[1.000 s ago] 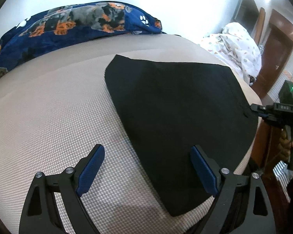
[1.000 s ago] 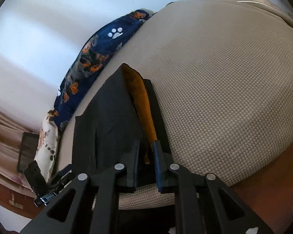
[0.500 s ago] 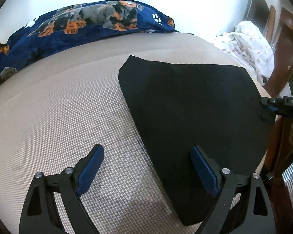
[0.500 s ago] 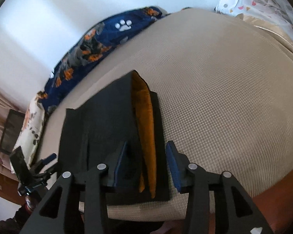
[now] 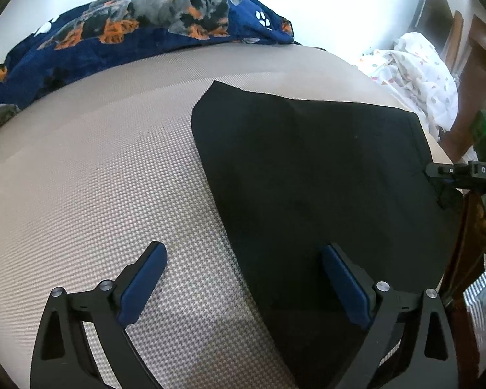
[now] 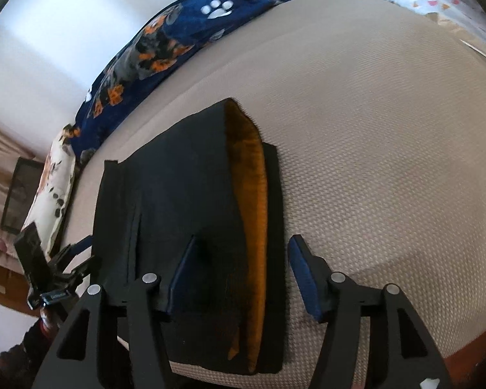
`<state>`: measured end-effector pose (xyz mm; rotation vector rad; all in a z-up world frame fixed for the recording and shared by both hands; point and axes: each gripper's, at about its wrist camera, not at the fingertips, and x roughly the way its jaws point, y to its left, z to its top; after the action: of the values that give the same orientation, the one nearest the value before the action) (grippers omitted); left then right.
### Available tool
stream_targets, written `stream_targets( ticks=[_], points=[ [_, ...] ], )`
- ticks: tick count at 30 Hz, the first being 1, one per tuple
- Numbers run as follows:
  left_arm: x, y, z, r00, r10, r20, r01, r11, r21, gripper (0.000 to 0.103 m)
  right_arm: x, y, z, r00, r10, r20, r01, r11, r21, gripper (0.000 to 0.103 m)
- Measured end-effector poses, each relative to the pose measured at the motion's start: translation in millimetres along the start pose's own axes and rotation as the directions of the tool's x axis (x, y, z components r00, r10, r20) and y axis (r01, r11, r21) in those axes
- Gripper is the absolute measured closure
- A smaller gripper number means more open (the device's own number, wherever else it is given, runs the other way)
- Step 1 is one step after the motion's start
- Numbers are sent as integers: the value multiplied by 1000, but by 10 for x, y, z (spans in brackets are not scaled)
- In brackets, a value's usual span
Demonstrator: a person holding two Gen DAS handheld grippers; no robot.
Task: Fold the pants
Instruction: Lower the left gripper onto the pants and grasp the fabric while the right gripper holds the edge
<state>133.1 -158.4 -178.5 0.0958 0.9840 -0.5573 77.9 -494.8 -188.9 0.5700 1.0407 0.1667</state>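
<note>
The black pants point(image 5: 307, 178) lie folded flat on the beige mattress point(image 5: 81, 178). In the right wrist view an orange lining point(image 6: 252, 201) shows along the right edge of the pants point(image 6: 178, 194). My right gripper point(image 6: 243, 243) hovers over that near edge with its jaws opening; cloth lies between the fingers but the pads do not press it. My left gripper point(image 5: 243, 253) is wide and still opening over the pants' left edge, holding nothing. Each gripper shows in the other's view: the right gripper point(image 5: 450, 175) at the pants' far side, the left gripper point(image 6: 68, 259) at the left.
A navy dog-print blanket point(image 5: 145, 26) lies along the mattress's far side. White dotted bedding point(image 5: 418, 64) is bunched at the far right near a wooden door point(image 5: 479, 64). A floral pillow point(image 6: 55, 188) and a dark framed panel point(image 6: 19, 194) sit at the left. The mattress's front edge point(image 6: 405, 356) is close.
The right gripper went from shut on the pants' edge to open and let the cloth go, rolling and drawing back a little. The left gripper's fingers spread slightly and it shifted sideways.
</note>
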Motion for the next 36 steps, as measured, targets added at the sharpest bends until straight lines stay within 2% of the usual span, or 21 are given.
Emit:
stream_targets(
  ticks=[4,15,19,24,28,32,36],
  points=[
    [65,-18,33,1000,-14,-16,14,1000,-1,6,27,9,10,999,33,-7,-34,999,-12,40],
    [153,-220,107,993,-98,-68,102,993,61,6,77,7,32,988,144,-62,-146,989,-28,39],
    [189,-346,122,992,-97,-76,104,989,105,6,107,26,78,985,151,-83,-154,987,-36,39],
    [201,-368,131,992,-100,-78,108,988,108,6,118,41,71,982,171,-82,-175,984,-39,40],
    [205,-381,136,992,-93,-86,103,988,112,6,166,25,78,969,234,-80,-235,972,-2,50],
    [207,-381,157,992,-91,-88,100,989,111,8,200,42,60,960,271,-73,-272,962,4,51],
    [217,-381,172,991,-90,-103,101,989,106,8,221,-4,56,957,275,-90,-275,961,12,52]
  ],
)
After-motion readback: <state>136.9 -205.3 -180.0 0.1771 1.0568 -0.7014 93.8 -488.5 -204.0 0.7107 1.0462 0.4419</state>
